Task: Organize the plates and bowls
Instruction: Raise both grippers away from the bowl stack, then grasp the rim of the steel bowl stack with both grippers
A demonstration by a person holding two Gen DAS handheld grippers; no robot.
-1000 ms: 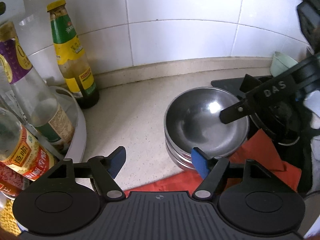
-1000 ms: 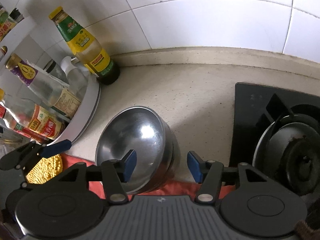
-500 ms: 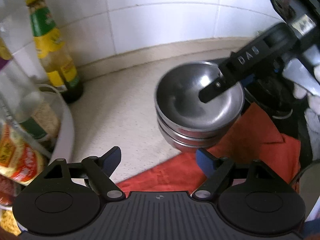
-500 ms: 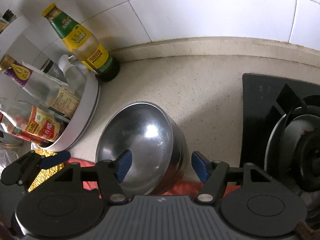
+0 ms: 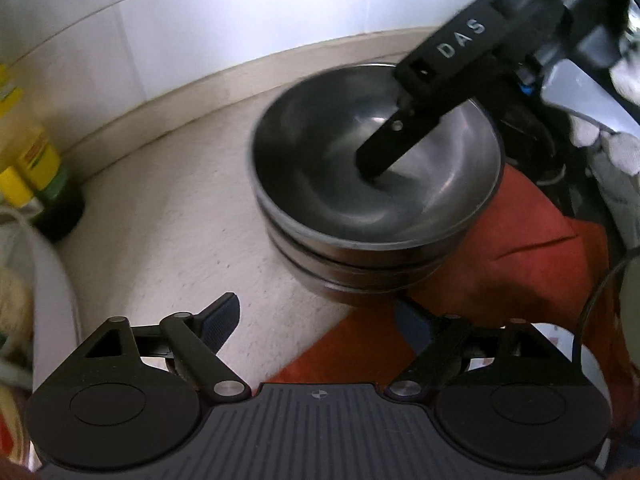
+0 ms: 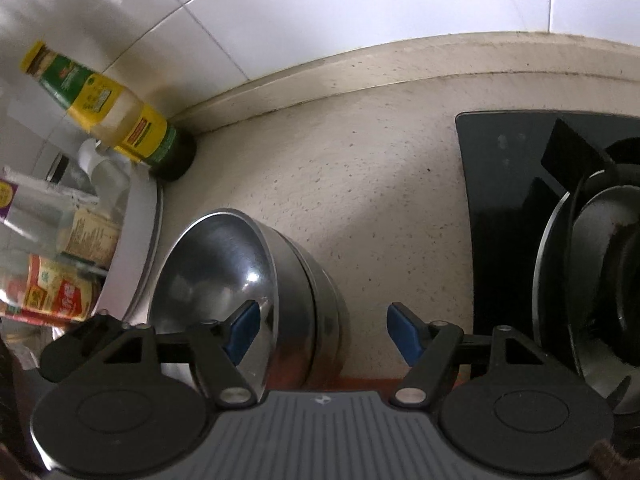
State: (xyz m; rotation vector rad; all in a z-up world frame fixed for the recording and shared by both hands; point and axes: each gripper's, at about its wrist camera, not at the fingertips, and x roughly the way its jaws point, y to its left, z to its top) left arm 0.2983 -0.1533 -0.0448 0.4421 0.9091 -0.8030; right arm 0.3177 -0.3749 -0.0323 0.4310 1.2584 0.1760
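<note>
The left gripper (image 5: 316, 322) has just been opening; nothing is between its jaws. At 1 o'clock from it, the bowls (image 5: 376, 196) sit stacked on the counter (image 5: 168, 200). The right gripper (image 6: 320, 326) has been opening too, jaws either side of the top rim, not squeezing. Shiny steel looks hard, light and slippery, so pinch the rim.
</note>
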